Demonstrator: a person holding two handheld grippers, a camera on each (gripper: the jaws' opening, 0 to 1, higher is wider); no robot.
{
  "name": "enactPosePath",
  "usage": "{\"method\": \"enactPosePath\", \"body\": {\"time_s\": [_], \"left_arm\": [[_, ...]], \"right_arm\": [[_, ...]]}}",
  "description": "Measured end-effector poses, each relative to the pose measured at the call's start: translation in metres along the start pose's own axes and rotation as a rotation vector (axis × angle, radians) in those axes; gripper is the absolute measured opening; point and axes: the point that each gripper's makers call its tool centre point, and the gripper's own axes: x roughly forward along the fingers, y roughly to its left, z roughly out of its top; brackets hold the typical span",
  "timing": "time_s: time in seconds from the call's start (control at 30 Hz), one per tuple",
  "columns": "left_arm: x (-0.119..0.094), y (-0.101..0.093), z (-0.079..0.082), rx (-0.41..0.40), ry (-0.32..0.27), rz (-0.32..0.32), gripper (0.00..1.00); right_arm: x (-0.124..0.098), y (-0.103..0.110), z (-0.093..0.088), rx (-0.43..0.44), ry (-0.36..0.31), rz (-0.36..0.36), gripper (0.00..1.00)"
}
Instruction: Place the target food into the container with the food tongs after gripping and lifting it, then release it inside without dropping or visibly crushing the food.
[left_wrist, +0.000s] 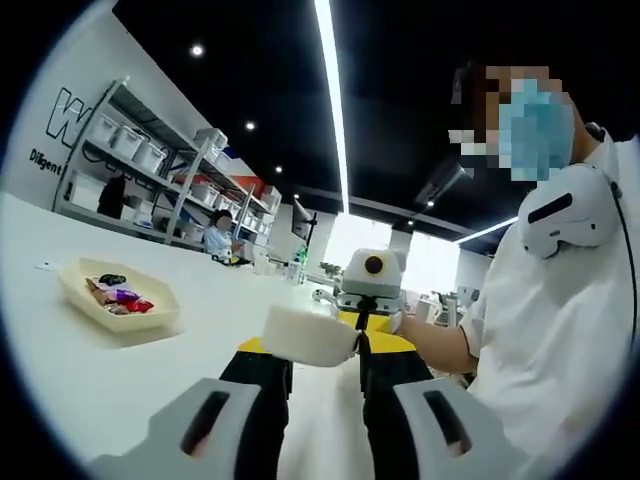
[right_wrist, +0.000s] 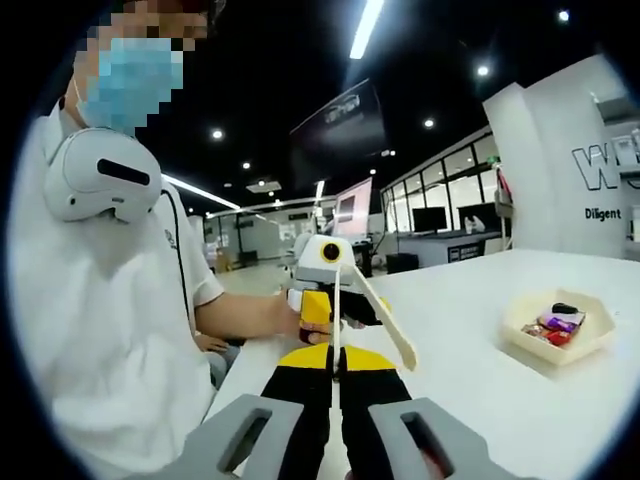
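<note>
The food sits in a shallow cream tray on the white table, a small heap of wrapped pieces in red, purple and dark colours; in the right gripper view I see the same food in the tray off to my right, well apart from both grippers. My left gripper has its jaws closed against a white container, a small bowl-like cup held up above the table at the jaw tips. In the left gripper view, the right gripper faces me from beyond the container, and the person's hand is wrapped around it. My right gripper has its yellow-and-black jaws drawn nearly together, with the cream food tongs pinched between them; the tongs rise from the jaw tips and their two arms splay apart, one running straight up, the other slanting out to the right. In the right gripper view the left gripper shows just behind the tongs, held in the person's hand. The tongs are empty, with nothing between their ends. The person in a white shirt sits at the table edge. Shelving with white bins stands along the far wall.
</note>
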Motion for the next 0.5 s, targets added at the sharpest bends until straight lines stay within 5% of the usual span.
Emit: {"method": "enactPosePath", "body": {"time_s": [0.5], "left_arm": [[-0.012,0.005,0.012,0.003,-0.031,0.033,0.22]], "right_arm": [[-0.005,-0.006,0.002,0.075,-0.040,-0.020,0.00]]}}
